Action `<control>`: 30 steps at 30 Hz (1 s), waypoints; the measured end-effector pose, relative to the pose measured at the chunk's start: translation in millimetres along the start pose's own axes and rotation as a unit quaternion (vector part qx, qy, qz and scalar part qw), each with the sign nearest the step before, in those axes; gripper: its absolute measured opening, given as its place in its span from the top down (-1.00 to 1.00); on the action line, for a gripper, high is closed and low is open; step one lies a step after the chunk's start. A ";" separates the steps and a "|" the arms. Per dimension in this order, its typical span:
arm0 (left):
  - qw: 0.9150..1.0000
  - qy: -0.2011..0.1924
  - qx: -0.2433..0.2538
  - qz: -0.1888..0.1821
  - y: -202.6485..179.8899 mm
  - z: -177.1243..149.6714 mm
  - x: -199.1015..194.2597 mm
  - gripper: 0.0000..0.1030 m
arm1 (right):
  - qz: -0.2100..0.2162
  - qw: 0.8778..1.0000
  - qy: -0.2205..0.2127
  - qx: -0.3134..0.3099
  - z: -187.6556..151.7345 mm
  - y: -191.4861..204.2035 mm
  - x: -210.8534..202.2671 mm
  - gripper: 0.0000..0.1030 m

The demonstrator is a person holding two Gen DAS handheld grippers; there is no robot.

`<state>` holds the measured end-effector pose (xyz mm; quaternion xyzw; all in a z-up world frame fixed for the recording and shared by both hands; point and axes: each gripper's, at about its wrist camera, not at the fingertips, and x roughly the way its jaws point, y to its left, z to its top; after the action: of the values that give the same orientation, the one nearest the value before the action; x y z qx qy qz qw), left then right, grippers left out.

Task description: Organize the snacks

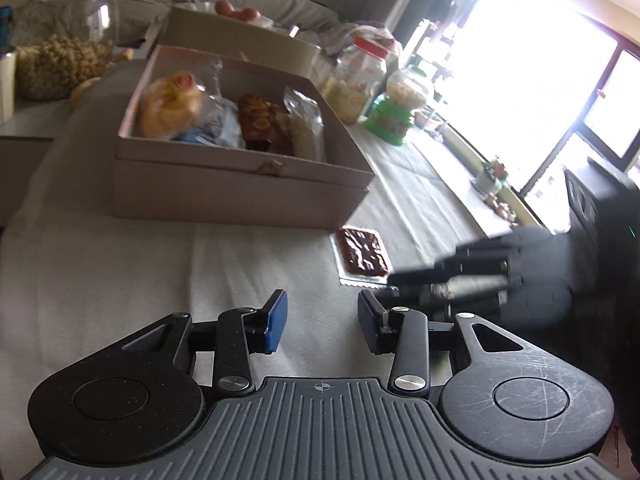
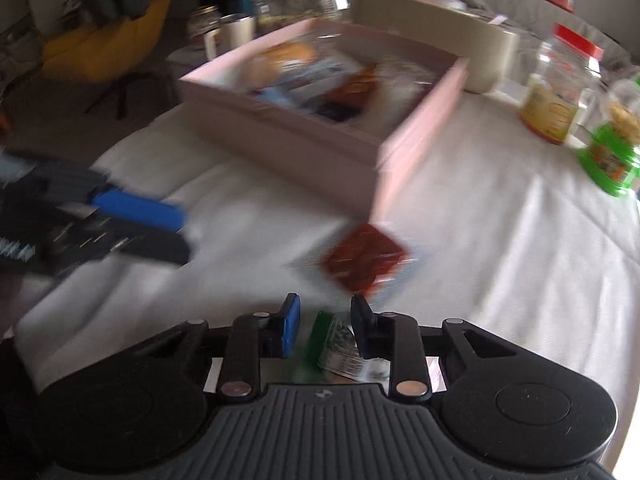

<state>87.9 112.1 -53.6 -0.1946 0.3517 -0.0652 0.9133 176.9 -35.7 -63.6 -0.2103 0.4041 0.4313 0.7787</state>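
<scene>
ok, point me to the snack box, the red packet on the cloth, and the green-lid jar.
snack box (image 1: 240, 190): left wrist view, front wall.
red packet (image 1: 363, 256): left wrist view, middle of wrapper.
green-lid jar (image 2: 608, 164): right wrist view, green base.

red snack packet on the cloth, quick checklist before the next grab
1. Red snack packet lies flat on the tablecloth, outside the box: ok.
2. Left tongs open and empty: ok.
3. Right tongs free for it: not ok, a green-edged wrapper sits between the jaws.
4. Grip on that wrapper: cannot tell, view is blurred.
5. Cardboard box open on top, snacks already inside: ok.
6. Room left in the box: cannot tell.
</scene>
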 end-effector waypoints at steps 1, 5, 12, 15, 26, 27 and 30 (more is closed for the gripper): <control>1.000 -0.004 -0.005 0.004 1.1 0.2 -3.5 0.16 | 0.010 1.000 0.000 -0.007 -0.7 10.4 0.1 0.47; 0.999 -0.018 -0.024 0.015 6.5 0.2 -13.3 0.16 | 0.033 0.999 -0.009 -0.037 3.4 47.4 -1.2 0.46; 0.999 -0.018 -0.027 0.026 10.9 -4.9 -20.9 0.16 | -0.057 0.998 -0.036 -0.021 16.8 30.7 -5.4 -0.35; 1.000 -0.008 -0.022 0.019 6.7 -7.8 -13.5 0.16 | -0.066 0.997 -0.036 0.024 17.7 0.9 4.5 -0.36; 0.999 -0.004 -0.024 0.038 5.7 -13.4 -6.2 0.16 | -0.017 0.997 -0.073 0.032 -5.6 3.2 8.2 -0.05; 0.999 -0.006 -0.025 0.038 5.9 -13.1 -6.7 0.16 | -0.015 0.997 -0.076 0.019 -10.5 11.4 5.5 -0.05; 0.999 -0.006 -0.020 0.032 4.7 -12.0 -6.6 0.16 | 0.013 0.997 -0.076 -0.001 -23.0 30.2 -6.7 -0.06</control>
<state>74.9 114.4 -59.5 -0.2020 0.3536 -0.0282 0.9129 139.1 -38.3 -71.0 -0.1724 0.3457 0.4571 0.8012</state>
